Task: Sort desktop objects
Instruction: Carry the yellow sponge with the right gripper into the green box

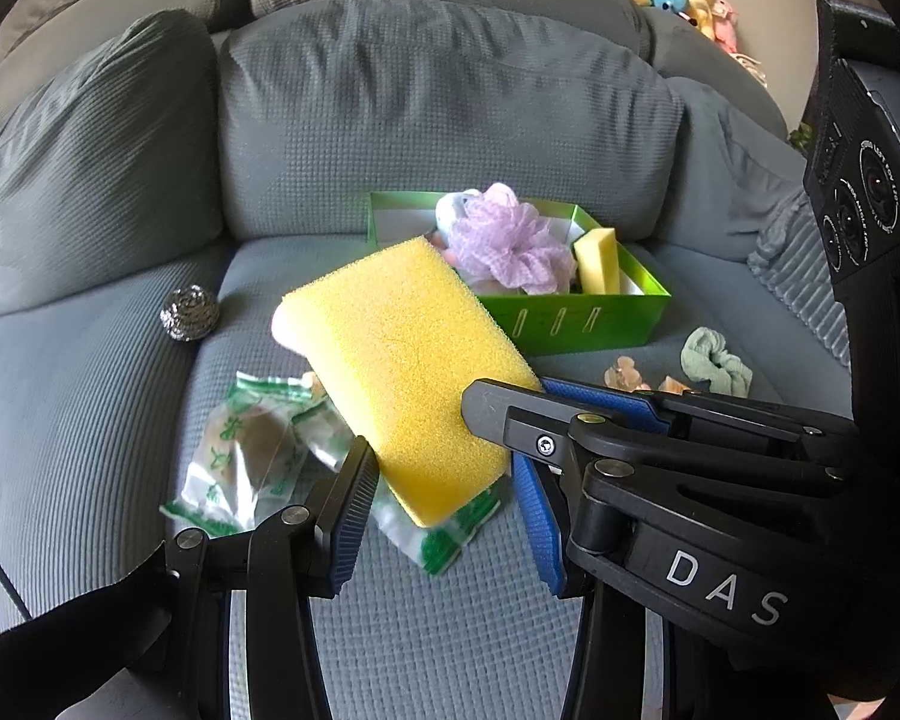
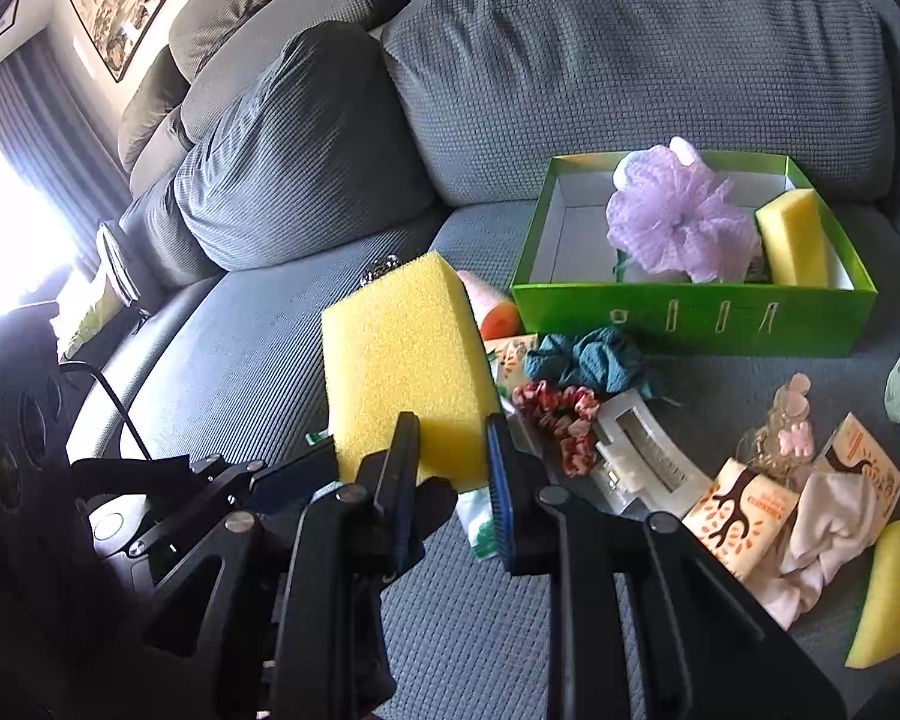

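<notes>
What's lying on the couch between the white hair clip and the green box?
In the right wrist view, a red patterned scrunchie and a teal scrunchie lie between the white hair clip and green box.
</notes>
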Action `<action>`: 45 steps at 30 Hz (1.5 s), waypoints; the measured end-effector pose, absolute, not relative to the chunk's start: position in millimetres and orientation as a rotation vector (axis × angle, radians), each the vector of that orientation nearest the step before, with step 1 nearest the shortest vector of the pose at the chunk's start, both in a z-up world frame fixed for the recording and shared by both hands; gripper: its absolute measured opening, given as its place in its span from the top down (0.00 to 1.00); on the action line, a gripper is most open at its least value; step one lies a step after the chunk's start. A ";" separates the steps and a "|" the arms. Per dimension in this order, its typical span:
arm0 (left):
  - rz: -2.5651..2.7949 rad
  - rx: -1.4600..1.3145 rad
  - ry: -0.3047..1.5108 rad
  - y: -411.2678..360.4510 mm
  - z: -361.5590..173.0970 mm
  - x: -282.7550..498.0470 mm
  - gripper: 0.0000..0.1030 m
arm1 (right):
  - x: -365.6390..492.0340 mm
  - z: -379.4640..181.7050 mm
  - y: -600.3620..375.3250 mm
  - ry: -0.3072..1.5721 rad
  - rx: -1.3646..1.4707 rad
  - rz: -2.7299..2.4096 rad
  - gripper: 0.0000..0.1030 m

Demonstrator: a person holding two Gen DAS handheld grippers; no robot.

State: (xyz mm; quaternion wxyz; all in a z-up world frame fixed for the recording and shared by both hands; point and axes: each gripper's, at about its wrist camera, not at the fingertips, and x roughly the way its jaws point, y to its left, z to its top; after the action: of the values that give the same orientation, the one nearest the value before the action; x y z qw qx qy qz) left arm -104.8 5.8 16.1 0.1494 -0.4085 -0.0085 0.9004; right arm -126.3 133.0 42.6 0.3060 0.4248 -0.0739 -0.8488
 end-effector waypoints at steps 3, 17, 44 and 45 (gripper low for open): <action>2.583 -1.170 -0.016 9.4 17.4 -112.0 0.55 | -132.9 44.2 135.4 -0.199 1.120 -2.256 0.79; 2.555 -1.144 0.019 29.7 23.2 -154.3 0.54 | -170.8 51.4 146.1 -0.189 1.095 -2.316 0.79; 2.511 -1.206 0.018 48.1 4.7 -243.7 0.54 | -253.4 32.4 147.7 -0.189 1.133 -2.389 0.78; 2.509 -1.209 0.020 48.0 4.1 -245.9 0.54 | -256.8 30.5 148.1 -0.197 1.138 -2.388 0.79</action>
State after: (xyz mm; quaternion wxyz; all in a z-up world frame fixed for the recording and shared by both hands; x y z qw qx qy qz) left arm -245.9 48.0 4.1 0.1772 -0.4271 0.0072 0.8866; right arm -256.8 148.1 30.5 0.2422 0.4162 -0.0719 -0.8735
